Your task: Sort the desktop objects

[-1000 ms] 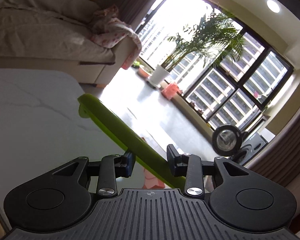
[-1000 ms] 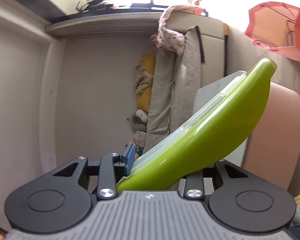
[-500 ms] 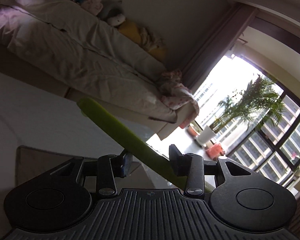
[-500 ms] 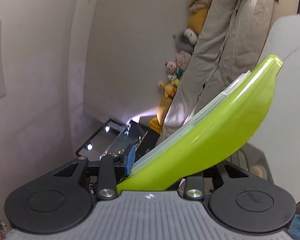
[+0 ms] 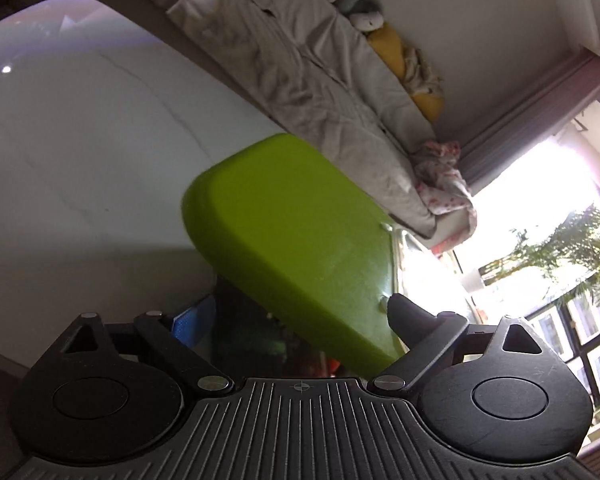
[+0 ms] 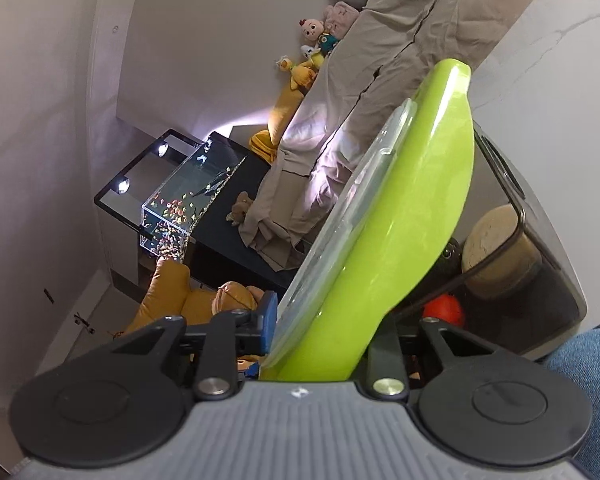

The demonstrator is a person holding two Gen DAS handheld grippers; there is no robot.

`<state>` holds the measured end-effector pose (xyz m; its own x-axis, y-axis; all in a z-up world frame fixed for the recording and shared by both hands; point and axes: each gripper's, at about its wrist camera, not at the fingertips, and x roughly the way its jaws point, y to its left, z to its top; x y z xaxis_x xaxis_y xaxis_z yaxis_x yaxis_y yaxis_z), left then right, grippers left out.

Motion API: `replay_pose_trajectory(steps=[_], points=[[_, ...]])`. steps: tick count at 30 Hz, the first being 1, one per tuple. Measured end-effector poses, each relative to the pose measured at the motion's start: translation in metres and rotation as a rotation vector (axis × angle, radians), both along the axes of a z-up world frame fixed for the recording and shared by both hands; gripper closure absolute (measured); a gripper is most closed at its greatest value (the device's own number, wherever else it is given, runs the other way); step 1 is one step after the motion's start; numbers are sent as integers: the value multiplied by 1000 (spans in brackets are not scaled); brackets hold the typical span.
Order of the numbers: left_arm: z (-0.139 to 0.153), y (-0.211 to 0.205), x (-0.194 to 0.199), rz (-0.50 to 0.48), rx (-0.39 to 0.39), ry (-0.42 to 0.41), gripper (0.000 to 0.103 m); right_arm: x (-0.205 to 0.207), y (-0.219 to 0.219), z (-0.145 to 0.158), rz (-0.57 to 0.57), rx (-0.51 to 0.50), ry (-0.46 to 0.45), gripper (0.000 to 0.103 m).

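A lime-green lid [image 6: 404, 216] with a clear inner rim stands tilted on edge in the right wrist view. My right gripper [image 6: 324, 338] is shut on its lower edge, jaws still closing, the blue pad [image 6: 269, 328] pressed on the clear rim. In the left wrist view the same green lid [image 5: 292, 232] shows its broad face above the white marble table [image 5: 80, 140]. My left gripper [image 5: 298, 316] is opening wide. The lid's near edge lies between its fingers [image 5: 408, 316], and the pads do not press on it.
A dark translucent bin [image 6: 548, 280] right of the lid holds a red ball [image 6: 444, 310] and a round tan object [image 6: 492, 240]. A cloth-covered sofa [image 5: 300, 60] runs behind the table. A fish tank [image 6: 188, 204] stands at the left; a jeans-clad leg [image 6: 580, 360] is at the lower right.
My left gripper has let go of the green lid and spread wide; the lid now shows its broad face instead of its edge. Both views have swung towards the sofa. My right gripper keeps its hold.
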<state>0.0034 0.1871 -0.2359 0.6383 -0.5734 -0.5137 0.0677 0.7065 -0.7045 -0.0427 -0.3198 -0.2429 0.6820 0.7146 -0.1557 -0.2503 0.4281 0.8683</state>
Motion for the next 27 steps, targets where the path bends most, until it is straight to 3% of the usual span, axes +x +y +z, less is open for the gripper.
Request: replay_pose_trajectory(steps=[4,8,12,16,22,27], points=[[-6,33,-6,80,-9,27,7,1,-11,-23,-19,45,64,74],[1,44,8,121,-34,-4,5,0,-24,-38,-19,85,93,69],[4,30,50,101,-53,-2,3,-6,-26,-38,-14,43,71,65],[3,2,84,61,-15,19,3,-8,-29,-37,-18,29,104,39],[1,-25,92,-2,55,11,2,-30,-65,-49,-83,33,156,35],[1,-31,95,-15,73,19,2,-40,-98,-46,-240,42,150,34]])
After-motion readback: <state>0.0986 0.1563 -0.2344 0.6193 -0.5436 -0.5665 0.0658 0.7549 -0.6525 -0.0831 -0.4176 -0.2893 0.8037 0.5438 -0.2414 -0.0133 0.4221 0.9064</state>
